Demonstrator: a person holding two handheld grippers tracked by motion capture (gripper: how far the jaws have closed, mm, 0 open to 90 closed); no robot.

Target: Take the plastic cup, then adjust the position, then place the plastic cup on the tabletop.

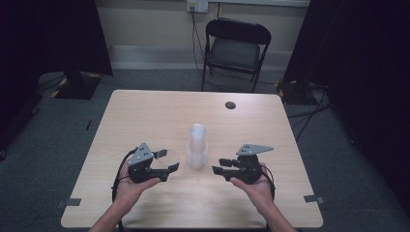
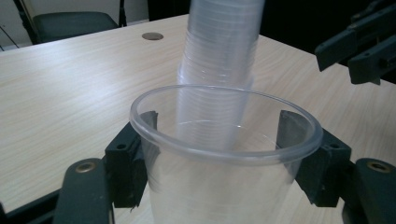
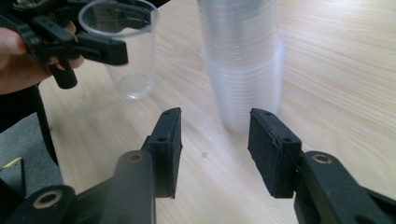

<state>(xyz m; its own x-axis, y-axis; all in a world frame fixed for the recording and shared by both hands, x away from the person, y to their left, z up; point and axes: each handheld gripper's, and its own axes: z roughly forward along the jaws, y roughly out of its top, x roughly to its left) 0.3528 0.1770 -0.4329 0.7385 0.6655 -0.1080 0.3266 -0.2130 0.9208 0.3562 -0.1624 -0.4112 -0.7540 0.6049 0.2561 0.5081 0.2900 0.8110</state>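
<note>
Cup stack (image 1: 197, 146) stands upright mid-surface, long axis vertical, rims down as far as the right claw view shows; top leans slightly away in the high view. It sits between the two claws, closer to the near edge than the far one.

Left claw (image 1: 167, 160) grips a single clear cup (image 1: 167, 157), mouth up, axis vertical. Jaws sit on opposite sides just under the rim, wide apart at cup width. In the right claw view the cup (image 3: 125, 51) base appears to hang just above the surface (image 1: 145, 116), not resting on it. Cup is just left of the stack, not touching.

Right claw (image 1: 223, 166) holds nothing, jaws part open with a clear gap. It points at the stack from the right, near but apart; its own view has the stack (image 3: 243, 60) just ahead of the pads (image 3: 168, 144).

Room: far half of the surface is bare except a small dark round grommet (image 1: 230, 105) near the far edge, right of centre. Left and right margins beside each hand are free. Near edge is close behind both hands (image 1: 133, 186). Folding chair (image 1: 235, 48) stands beyond the far edge, well apart. Tape marks sit at the near corners.
</note>
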